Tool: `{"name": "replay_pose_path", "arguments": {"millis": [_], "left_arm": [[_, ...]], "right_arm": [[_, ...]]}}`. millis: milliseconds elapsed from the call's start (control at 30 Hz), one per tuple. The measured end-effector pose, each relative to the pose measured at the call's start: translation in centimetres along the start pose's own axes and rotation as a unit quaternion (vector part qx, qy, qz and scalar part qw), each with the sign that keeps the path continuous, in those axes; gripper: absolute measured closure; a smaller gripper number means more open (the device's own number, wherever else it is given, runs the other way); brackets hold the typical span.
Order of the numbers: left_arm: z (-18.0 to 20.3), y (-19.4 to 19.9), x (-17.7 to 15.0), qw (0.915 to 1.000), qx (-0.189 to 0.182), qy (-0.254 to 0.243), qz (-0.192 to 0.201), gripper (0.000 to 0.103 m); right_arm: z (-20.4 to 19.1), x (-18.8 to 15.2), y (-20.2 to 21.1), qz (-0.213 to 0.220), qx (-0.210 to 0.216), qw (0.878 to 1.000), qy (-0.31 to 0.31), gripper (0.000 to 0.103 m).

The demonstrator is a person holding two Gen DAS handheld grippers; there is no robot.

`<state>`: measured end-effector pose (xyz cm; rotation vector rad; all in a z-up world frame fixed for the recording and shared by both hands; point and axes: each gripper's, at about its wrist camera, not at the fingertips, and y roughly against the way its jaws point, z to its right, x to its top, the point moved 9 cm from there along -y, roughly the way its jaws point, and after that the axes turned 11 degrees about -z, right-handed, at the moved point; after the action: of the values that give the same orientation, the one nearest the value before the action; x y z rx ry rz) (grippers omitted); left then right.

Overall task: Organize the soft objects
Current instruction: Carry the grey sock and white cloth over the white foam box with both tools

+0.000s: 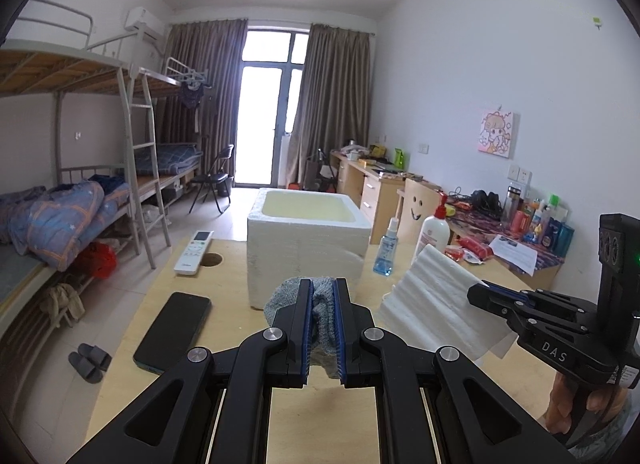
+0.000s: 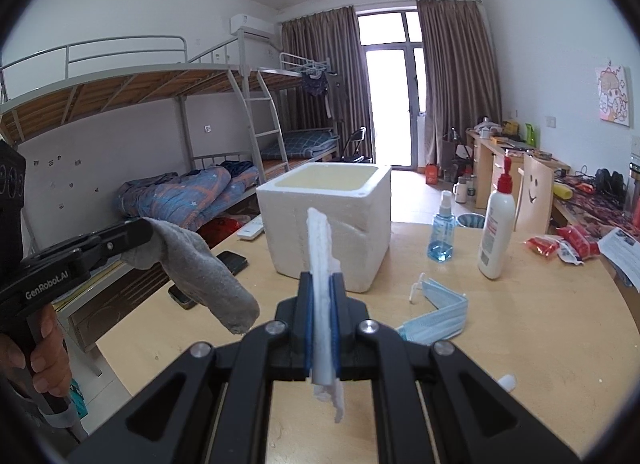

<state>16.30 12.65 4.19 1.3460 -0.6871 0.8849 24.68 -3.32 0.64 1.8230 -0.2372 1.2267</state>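
Foam box [image 2: 332, 219] dead ahead, top open and unobstructed. Right of foam box: spray bottle [image 2: 442, 229] and lotion bottle [image 2: 496, 223] upright, face mask [image 2: 436, 314] flat on desk [image 2: 520, 324]. Left of foam box: remote [image 1: 194, 252], phone [image 1: 174, 330]. Bare desk in front of foam box.

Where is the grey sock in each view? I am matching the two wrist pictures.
Left wrist: the grey sock sits low at centre, pinched in the left gripper.
Right wrist: the sock hangs at the left, from that gripper at the picture's left edge.
Shared landmark: the foam box stands on the table behind the sock in both.
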Motion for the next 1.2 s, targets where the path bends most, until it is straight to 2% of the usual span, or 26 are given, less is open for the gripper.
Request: {"name": "replay_pose_path", "arguments": {"millis": [300,700,1200], "left_arm": [[0.1,-0.2,2.7,0.9999,0.005,-0.012,0.005,0.093],[-0.5,-0.1,8.5,0.9993,0.021,-0.020,0.024,0.093],[-0.9,-1.5,11.2,0.9990,0.024,-0.020,0.032,0.093]], "right_arm": [[-0.6,2.7,-0.4,0.009,-0.001,1.000,0.010,0.093],[-0.7,8.0,-1.2,0.022,-0.007,0.999,0.024,0.093],[-1.8,10.4,-2.4,0.024,-0.001,0.999,0.044,0.093]]}}
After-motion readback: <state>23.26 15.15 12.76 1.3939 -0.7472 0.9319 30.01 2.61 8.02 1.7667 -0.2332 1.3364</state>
